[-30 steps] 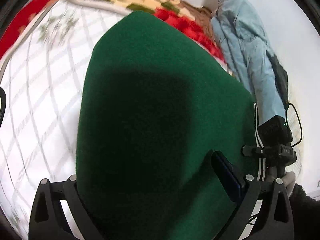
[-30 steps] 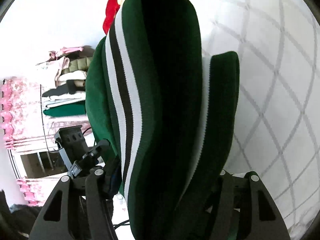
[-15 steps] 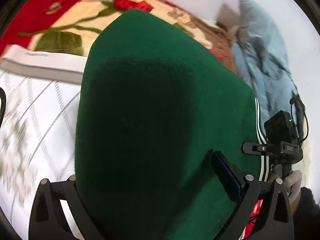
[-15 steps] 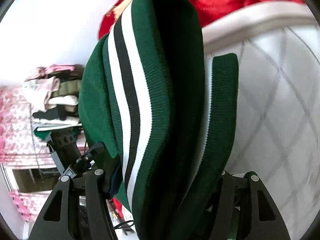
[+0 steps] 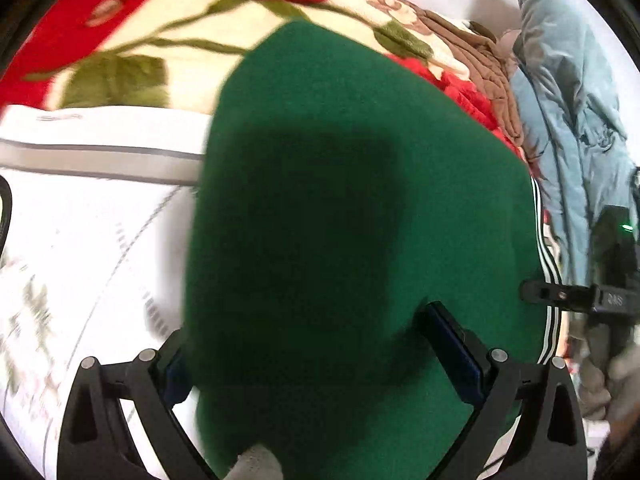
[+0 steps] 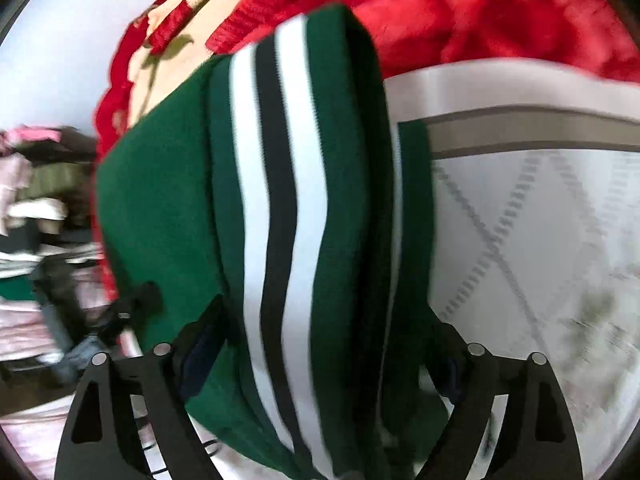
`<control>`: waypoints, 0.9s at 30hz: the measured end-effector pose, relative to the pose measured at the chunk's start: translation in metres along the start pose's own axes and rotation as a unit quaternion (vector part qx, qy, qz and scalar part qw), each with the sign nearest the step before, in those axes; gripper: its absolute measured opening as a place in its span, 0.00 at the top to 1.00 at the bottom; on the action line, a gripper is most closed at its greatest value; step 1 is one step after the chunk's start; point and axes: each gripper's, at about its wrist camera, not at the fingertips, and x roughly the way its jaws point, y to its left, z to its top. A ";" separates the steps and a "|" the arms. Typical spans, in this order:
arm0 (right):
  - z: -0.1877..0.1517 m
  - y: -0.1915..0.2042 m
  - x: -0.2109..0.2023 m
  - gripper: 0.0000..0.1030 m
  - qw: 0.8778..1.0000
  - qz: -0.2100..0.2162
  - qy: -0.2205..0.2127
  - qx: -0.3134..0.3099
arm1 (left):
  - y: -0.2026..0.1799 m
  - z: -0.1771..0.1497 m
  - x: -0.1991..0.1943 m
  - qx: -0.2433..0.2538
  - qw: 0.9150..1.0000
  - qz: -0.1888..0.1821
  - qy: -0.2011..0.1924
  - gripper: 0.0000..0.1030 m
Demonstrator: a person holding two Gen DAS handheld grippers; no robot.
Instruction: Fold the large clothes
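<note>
Red floral blanket (image 5: 132, 40) now borders the white quilted bedcover (image 6: 540, 240) closer.

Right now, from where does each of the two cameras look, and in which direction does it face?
Left wrist: sits on the left gripper, looks steeply down along its fingers at the green garment over the white quilted bedding and red floral blanket; the right gripper shows at the right edge.
Right wrist: sits on the right gripper, whose jaws have just been opening with the garment's striped edge between them.
Shared: the garment, bedding and blanket.
</note>
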 end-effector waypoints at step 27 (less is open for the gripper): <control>-0.350 0.220 -0.264 0.01 0.918 -0.304 -0.250 -0.047 | -0.146 -0.169 -0.299 0.046 0.972 0.174 -0.149 0.01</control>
